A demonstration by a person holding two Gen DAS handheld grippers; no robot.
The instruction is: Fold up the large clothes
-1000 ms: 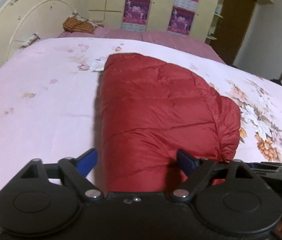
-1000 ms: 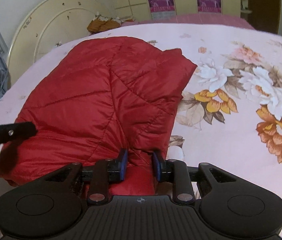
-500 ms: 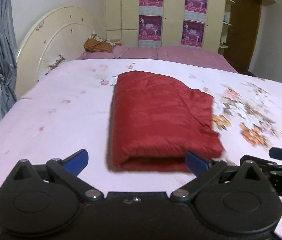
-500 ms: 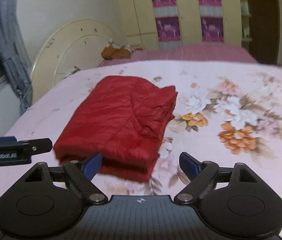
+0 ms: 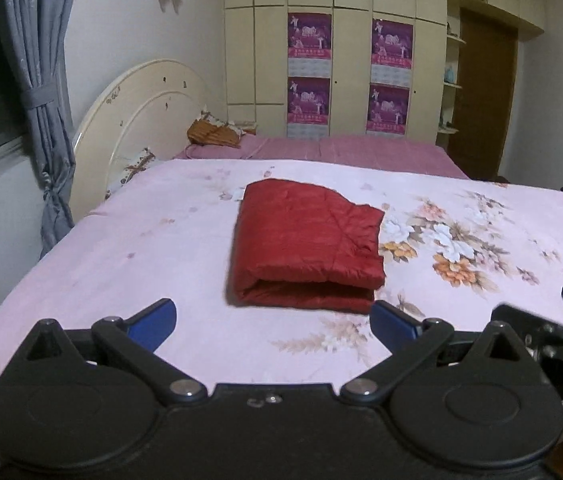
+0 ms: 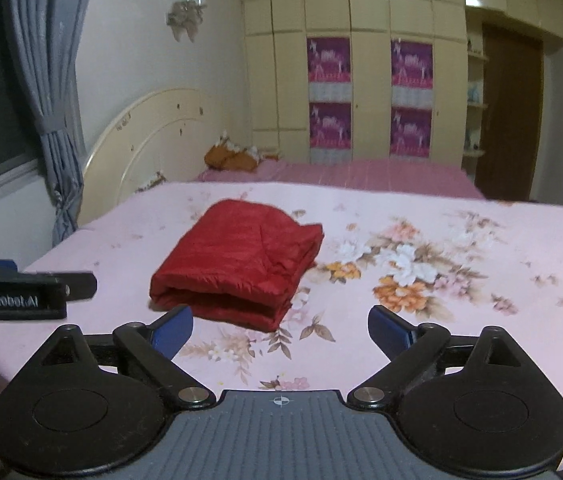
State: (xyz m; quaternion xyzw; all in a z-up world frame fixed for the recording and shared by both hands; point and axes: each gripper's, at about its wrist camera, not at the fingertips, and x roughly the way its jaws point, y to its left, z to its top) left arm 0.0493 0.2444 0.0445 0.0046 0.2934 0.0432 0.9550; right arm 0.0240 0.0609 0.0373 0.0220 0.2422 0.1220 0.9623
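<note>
- the red jacket point(image 5: 305, 244) I'm looking at is quilted cloth with a slight sheen
- bedsheet point(image 5: 141, 248): soft matt cotton-looking cloth
- wardrobe point(image 6: 369, 12) doors look glossy to me
- left gripper point(image 5: 273, 326): matt black plastic

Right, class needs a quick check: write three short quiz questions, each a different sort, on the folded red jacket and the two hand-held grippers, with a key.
1. True or false: the left hand-held gripper grips the red jacket.
2. Multiple choice: the jacket lies on A) a chair, B) the floral bedspread, C) the floor.
3. Fill in: the right hand-held gripper has its jaws ____.

Key: 1 false, it is open and short of the jacket; 2 B; 3 open.
</note>
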